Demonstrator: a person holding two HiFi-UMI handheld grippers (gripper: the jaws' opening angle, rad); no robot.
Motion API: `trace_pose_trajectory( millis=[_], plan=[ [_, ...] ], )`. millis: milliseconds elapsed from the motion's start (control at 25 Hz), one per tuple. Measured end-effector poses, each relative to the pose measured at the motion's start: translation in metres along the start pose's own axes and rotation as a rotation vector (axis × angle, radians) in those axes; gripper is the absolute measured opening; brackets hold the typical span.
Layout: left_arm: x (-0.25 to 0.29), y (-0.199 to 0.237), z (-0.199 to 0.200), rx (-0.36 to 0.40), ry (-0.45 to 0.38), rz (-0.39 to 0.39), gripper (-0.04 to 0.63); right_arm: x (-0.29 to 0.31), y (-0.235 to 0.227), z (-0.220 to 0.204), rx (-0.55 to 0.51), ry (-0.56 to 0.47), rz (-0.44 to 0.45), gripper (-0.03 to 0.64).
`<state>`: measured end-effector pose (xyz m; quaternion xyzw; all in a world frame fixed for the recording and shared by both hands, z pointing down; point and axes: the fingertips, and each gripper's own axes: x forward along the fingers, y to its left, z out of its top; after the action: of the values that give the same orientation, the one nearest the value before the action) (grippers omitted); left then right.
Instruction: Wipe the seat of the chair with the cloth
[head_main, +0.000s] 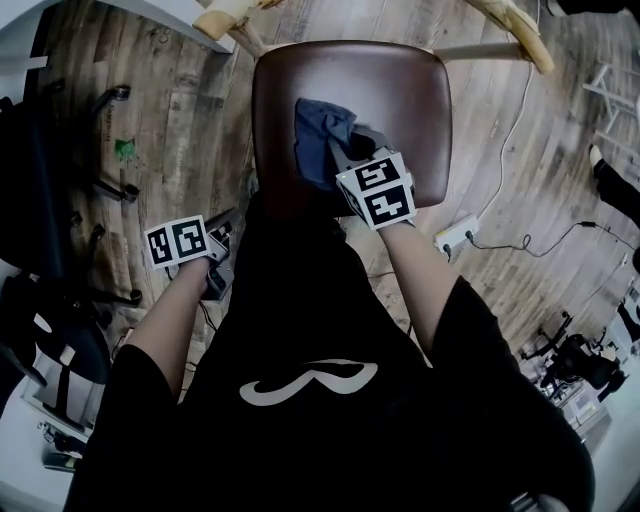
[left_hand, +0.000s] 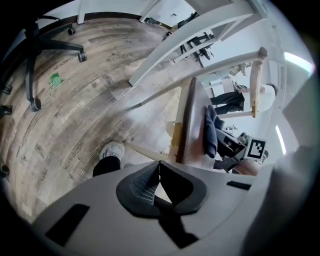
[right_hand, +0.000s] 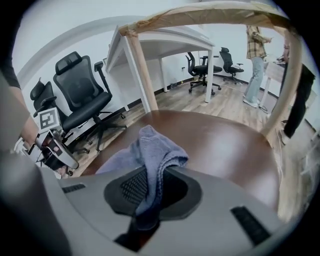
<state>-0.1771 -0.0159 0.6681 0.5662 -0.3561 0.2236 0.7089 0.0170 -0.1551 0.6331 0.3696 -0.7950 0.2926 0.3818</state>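
A brown chair seat (head_main: 400, 100) (right_hand: 220, 145) fills the top middle of the head view. A blue-grey cloth (head_main: 318, 135) (right_hand: 150, 150) lies bunched on the seat's near half, and my right gripper (head_main: 345, 150) (right_hand: 150, 192) is shut on it, with the cloth pinched between the jaws. My left gripper (head_main: 215, 262) (left_hand: 159, 175) hangs off the seat's left side over the floor, shut with nothing in it. In the left gripper view the seat (left_hand: 189, 120) shows edge-on with the cloth (left_hand: 211, 131) on it.
Pale wooden chair frame posts (right_hand: 140, 65) rise at the seat's far side. Black office chairs (right_hand: 82, 100) stand to the left, over a wood-plank floor (head_main: 170, 110). A power strip (head_main: 455, 236) and cable lie right of the seat. People (right_hand: 256, 55) stand far off.
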Motion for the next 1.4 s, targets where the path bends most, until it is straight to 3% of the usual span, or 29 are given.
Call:
trace_pose_trajectory(
  millis=[400,960,1400],
  plan=[
    [0.012,-0.018,-0.035,-0.047,-0.029,0.015,0.014,-0.036,-0.068,-0.034,0.021,0.0,-0.082,0.051],
    [0.04,-0.065,-0.071,0.0,-0.009,-0.011,0.014,-0.097,-0.171,-0.093,0.133,0.046,-0.254,0.051],
    [0.039,-0.065,-0.093,-0.043,-0.033,-0.054,0.014,-0.112,-0.171,-0.086,0.22,-0.043,-0.291,0.051]
  ],
)
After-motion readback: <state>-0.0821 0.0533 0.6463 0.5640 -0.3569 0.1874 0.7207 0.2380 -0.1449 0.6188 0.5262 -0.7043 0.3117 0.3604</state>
